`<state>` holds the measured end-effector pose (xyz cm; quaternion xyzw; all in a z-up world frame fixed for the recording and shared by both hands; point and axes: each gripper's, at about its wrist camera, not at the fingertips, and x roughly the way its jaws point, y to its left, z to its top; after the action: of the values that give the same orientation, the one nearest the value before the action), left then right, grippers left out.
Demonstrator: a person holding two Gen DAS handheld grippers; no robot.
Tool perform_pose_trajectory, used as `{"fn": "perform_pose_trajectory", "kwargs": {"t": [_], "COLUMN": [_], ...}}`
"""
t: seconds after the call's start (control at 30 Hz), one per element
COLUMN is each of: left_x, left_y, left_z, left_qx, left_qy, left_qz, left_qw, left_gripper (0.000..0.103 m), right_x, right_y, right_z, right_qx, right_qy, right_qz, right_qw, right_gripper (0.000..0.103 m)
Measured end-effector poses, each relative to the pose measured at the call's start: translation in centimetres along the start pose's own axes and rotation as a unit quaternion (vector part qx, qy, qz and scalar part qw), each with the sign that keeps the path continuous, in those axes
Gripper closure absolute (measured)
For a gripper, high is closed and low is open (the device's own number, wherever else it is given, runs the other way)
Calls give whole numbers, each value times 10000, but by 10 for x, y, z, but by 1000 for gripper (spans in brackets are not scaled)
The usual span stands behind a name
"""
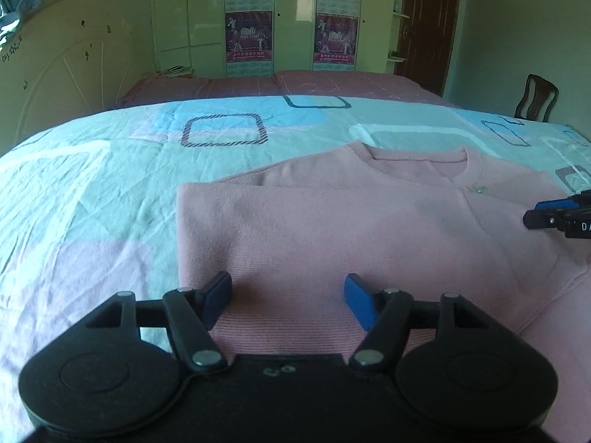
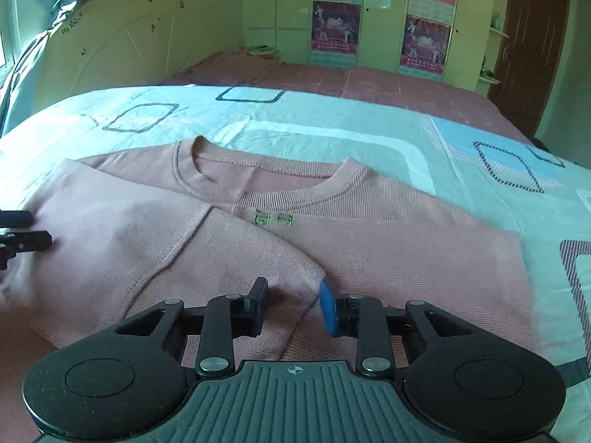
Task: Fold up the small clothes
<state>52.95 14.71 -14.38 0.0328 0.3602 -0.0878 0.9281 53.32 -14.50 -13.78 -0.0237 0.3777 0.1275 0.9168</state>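
Observation:
A pink sweatshirt [image 1: 332, 221] lies flat on the bed, collar away from me, with its left part folded over the chest. In the right wrist view the sweatshirt [image 2: 388, 251] shows a small green logo [image 2: 273, 219] under the collar. My left gripper [image 1: 288, 297] is open and empty, low over the folded part near the hem. My right gripper [image 2: 293, 304] is open, its jaws on either side of the folded sleeve's tip [image 2: 295, 280] without closing on it. Each gripper shows at the edge of the other's view: the right gripper [image 1: 554, 216] and the left gripper [image 2: 22, 238].
The bed carries a light blue patterned sheet [image 1: 110, 184] with a pink blanket [image 1: 295, 83] beyond it. A white headboard [image 1: 74, 74] is at the left, wardrobes with posters [image 1: 247, 18] at the back, a chair [image 1: 535, 99] at the right.

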Motion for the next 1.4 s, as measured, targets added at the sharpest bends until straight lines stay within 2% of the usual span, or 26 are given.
{"fn": "perform_pose_trajectory", "kwargs": {"t": [0.07,0.13,0.17,0.2,0.27,0.37,0.57,0.73,0.9,1.0,1.07,1.2,1.27,1.33,1.4], "left_x": [-12,-17,-18,-18,-17,-17,-27,-31,-33,-34,-35,-39,-45,-55,-70], "left_y": [-12,-25,-33,-39,-49,-58,-37,-26,-29,-29,-29,-33,-36,-38,-39], "left_z": [1,-3,-6,-9,-17,-25,-34,-41,-43,-44,-45,-46,-45,-47,-52], "left_qx": [-77,-84,-77,-78,-45,50,-8,-92,-77,-66,-61,0,56,67,37], "left_qy": [-118,-97,-55,-20,65,142,163,142,131,137,143,181,197,186,139], "left_qz": [-66,-25,-41,-54,-108,-40,111,142,206,219,244,310,368,441,417], "left_qw": [9999,9999,9999,10000,9999,9999,9998,9998,9997,9996,9996,9994,9991,9988,9990], "left_gripper": [29,28,28,27,27,27,27,26,26,26,25,24,20,10,9], "right_x": [-12,-16,-17,-19,-20,-21,-32,-33,-44,-29,-30,-32,-36,-48,-64], "right_y": [9,20,29,36,48,60,24,24,19,12,10,12,11,6,-1], "right_z": [-2,-7,-12,-17,-25,-38,-46,-43,-40,-50,-54,-51,-49,-50,-55], "right_qx": [95,57,-5,-37,-102,-369,105,85,481,588,591,492,511,632,736], "right_qy": [-79,-11,5,43,123,235,217,272,-87,304,195,260,254,168,95], "right_qz": [174,296,342,404,527,481,282,132,5,-58,-15,-24,-1,49,76], "right_qw": [9998,9995,9994,9992,9985,9979,9993,9995,9988,9978,9981,9985,9984,9978,9972], "right_gripper": [73,72,70,63,57,57,57,57,57,57,57,57,57,57,57]}}
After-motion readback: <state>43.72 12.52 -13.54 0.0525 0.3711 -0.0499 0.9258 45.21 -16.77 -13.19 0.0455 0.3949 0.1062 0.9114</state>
